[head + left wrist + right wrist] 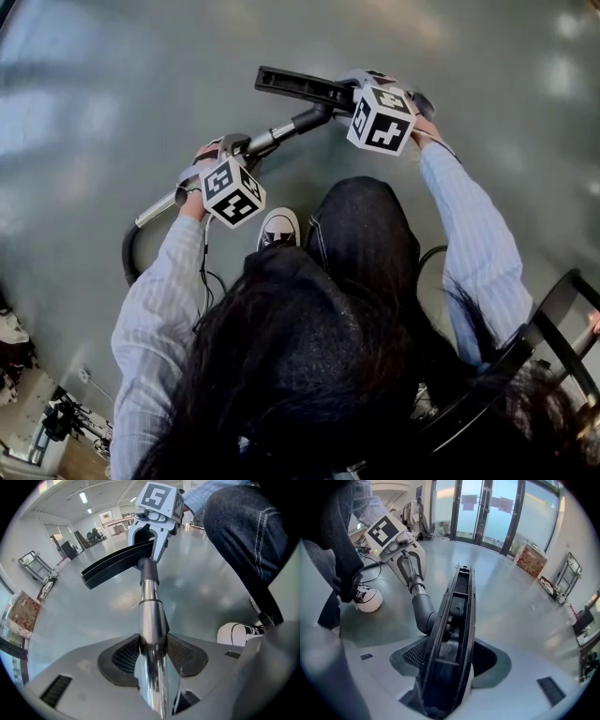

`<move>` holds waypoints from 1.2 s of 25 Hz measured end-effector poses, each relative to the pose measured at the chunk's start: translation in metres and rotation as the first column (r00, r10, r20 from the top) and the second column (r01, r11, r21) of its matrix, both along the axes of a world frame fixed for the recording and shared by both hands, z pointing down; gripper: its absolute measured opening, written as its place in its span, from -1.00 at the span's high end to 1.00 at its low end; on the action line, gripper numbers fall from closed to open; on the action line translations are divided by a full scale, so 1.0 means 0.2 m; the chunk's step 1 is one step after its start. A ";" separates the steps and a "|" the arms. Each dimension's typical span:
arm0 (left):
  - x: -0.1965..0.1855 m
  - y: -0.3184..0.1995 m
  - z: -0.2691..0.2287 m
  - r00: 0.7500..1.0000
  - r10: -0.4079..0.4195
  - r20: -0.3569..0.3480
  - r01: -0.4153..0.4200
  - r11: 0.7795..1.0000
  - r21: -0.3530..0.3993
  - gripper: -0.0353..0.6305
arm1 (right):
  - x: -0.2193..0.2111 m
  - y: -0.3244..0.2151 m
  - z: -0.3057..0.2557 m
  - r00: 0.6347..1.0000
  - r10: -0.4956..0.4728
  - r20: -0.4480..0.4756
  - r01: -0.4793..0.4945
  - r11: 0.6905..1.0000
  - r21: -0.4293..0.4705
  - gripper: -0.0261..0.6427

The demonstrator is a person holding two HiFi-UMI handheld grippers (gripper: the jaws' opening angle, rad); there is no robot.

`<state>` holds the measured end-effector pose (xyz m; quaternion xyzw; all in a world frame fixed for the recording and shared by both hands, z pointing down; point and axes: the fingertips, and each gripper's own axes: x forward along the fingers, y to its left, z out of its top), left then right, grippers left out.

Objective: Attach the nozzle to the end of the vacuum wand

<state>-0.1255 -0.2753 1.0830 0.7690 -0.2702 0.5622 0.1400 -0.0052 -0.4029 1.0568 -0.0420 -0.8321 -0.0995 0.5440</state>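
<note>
The nozzle (452, 639) stands edge-on between the right tongs (450, 663), which are clamped across its flat black body. Its bent neck (423, 612) runs away from them and meets the tip of the wand (150, 620). The left tongs (152, 652) are closed on that shiny tube, well back from the joint. Both parts hang in the air above the floor (112, 84), with the two tongs facing each other along the tube.

I cannot tell whether the neck is pushed fully home, and that is the main risk. A half-seated joint would probably drop off once the right tongs let go. The polished tube looks slippery, so a push along it may slide it through the left tongs instead of driving it in. If the two tongs roll out of line, the neck may jam crooked. The hose (127, 253) trailing behind the left tongs, near the shoe (278, 228), could drag the tube sideways.
</note>
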 end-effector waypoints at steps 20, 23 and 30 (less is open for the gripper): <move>-0.02 -0.02 0.13 0.985 -0.168 -0.028 0.167 0.985 -0.047 0.38 | 0.07 -0.01 0.12 0.954 0.298 0.033 -0.297 0.954 -0.028 0.12; -0.03 -0.01 0.08 0.982 -0.186 -0.030 0.186 0.982 -0.025 0.38 | 0.16 -0.02 0.03 0.909 0.407 0.096 -0.398 0.912 -0.094 0.12; -0.13 -0.16 -0.12 0.871 -0.436 -0.226 0.450 0.893 0.014 0.38 | 0.21 -0.01 -0.13 0.687 0.676 0.267 -0.582 0.732 -0.354 0.13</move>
